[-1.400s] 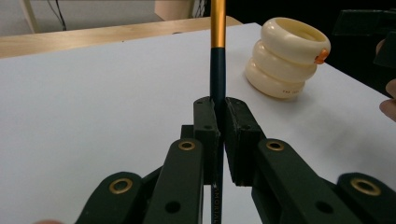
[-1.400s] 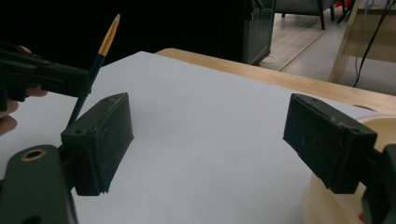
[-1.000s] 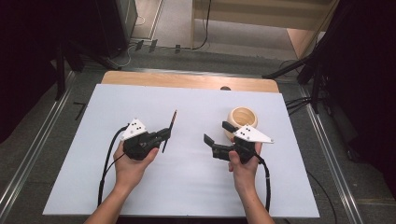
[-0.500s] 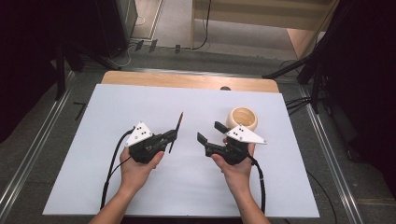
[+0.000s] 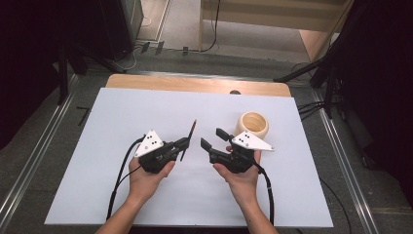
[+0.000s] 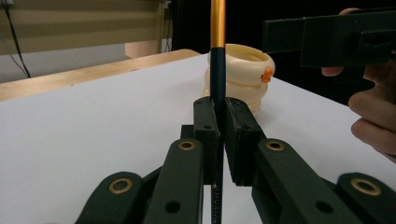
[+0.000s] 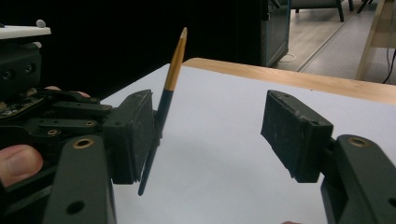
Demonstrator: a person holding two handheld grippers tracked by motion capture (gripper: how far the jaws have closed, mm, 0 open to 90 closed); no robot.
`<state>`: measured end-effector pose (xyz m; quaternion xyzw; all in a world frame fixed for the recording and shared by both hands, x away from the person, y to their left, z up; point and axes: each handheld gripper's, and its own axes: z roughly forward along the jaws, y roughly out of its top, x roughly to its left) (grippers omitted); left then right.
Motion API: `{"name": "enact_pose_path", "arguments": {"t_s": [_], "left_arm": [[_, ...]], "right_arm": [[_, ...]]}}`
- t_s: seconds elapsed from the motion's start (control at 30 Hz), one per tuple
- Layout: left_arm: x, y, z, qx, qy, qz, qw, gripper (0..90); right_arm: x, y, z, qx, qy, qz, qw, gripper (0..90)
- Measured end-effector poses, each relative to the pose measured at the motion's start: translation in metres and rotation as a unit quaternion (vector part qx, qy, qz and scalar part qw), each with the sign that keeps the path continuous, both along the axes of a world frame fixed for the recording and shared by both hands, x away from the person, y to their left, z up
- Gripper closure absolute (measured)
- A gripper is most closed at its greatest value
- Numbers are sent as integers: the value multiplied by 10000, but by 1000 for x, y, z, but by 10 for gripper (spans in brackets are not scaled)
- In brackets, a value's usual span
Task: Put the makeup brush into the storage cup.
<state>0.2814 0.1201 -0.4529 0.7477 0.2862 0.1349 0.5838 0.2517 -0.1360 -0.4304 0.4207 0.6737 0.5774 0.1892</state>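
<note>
Left gripper (image 5: 181,145): near-left of the desk's middle, in the person's left hand; its 2 jaws are clamped on the brush (image 5: 188,139), gripping the dark lower handle.
Right gripper (image 5: 210,139): near-right, just across a small gap from the left one; its 2 jaws stand apart with nothing between the pads, and they have just been closing.
Brush position: held off the desk (image 5: 122,117), between the 2 grippers, closer to the left one that carries it.
Brush axis: long axis runs from the near end at the left jaws up and away to the gold tip, tilted toward the far side; in the right gripper view the brush (image 7: 164,110) stands just beyond the left pad, outside the gap.
Key relation: the brush lies left of the right jaws; I judge a handover needs the right gripper shifted left so the shaft sits between its pads.
Holder (image 5: 252,126): cream ringed cup, far-right, just behind the right gripper, mouth up.
</note>
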Motion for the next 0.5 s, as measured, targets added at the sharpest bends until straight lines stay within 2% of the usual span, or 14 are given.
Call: {"name": "enact_pose_path", "arguments": {"t_s": [0.27,0.5], "left_arm": [[-5,-7,-2,82,-197,-120,9997,853],[-8,-12,-3,112,-308,-156,9993,853]], "right_arm": [[-1,4,0,154,21,-3,9999,412],[-4,7,0,277,-37,144,9995,537]]}}
